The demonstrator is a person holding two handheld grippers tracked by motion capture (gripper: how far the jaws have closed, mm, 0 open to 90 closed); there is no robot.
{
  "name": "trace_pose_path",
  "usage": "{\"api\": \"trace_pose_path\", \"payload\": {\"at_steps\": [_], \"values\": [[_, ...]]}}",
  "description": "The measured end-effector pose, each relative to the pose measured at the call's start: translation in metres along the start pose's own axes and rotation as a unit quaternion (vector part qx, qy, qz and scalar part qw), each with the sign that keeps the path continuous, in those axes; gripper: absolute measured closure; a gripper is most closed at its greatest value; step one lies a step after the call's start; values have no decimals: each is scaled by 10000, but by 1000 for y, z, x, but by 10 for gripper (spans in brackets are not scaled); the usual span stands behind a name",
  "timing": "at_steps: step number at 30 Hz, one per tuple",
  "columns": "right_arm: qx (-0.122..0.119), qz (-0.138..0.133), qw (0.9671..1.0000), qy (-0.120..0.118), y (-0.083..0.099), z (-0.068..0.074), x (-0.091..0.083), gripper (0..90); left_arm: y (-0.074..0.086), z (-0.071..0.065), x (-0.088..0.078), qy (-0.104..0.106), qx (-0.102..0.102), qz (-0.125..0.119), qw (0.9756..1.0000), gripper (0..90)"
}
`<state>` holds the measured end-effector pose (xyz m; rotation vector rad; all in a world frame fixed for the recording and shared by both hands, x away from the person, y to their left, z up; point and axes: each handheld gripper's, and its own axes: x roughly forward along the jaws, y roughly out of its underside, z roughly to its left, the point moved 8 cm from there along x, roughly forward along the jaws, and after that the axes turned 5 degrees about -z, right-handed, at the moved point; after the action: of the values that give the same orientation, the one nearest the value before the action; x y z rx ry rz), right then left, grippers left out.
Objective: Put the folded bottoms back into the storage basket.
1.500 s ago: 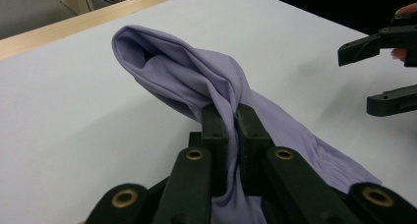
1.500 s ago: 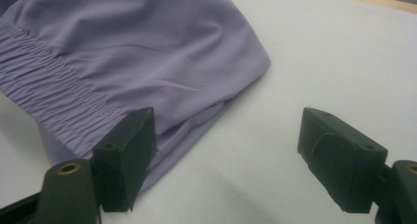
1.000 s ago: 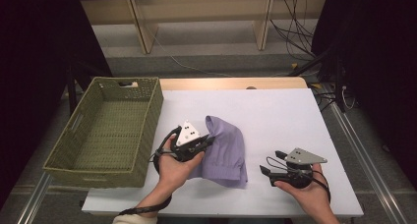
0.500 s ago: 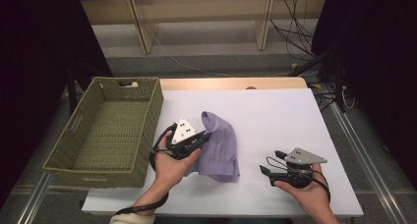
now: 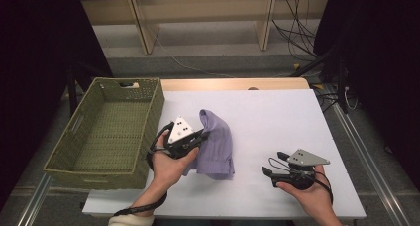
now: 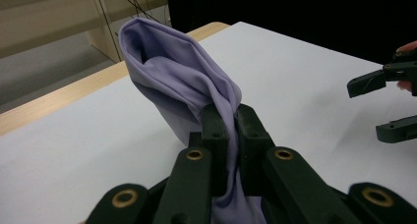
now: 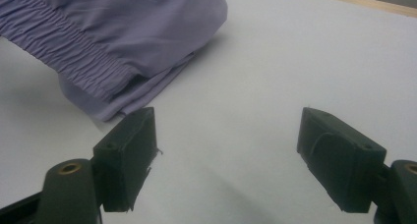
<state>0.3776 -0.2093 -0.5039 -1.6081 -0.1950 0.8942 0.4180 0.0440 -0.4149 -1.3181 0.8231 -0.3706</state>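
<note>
A folded purple garment [image 5: 218, 141] with a gathered waistband lies on the white table [image 5: 277, 117], its left edge lifted. My left gripper [image 5: 202, 135] is shut on that lifted edge; in the left gripper view the purple garment [image 6: 182, 76] rises in a fold from between the clamped jaws of the left gripper [image 6: 230, 121]. My right gripper [image 5: 273, 165] rests near the table's front right, open, nothing between its jaws. The right gripper view has the right gripper [image 7: 227, 148] over bare table, with the garment's waistband [image 7: 74, 52] ahead at upper left.
A green woven basket [image 5: 69, 156] stands off the table's left edge, beside my left hand. A wooden strip [image 5: 233, 84] borders the table's far edge, with shelving and cables beyond. My right gripper [image 6: 383, 106] is at the right edge of the left gripper view.
My left gripper has pulled the garment's edge to the left, toward the basket, and the cloth has bunched narrower and risen. The right hand has stayed put.
</note>
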Motion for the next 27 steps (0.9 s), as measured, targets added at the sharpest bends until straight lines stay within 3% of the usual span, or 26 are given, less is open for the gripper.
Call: {"api": "trace_pose_path", "payload": {"at_steps": [27], "values": [[-6,-28,10000,-4,-1,0,0,236,-10,16,-12,-161,-75,-137,9997,840]]}}
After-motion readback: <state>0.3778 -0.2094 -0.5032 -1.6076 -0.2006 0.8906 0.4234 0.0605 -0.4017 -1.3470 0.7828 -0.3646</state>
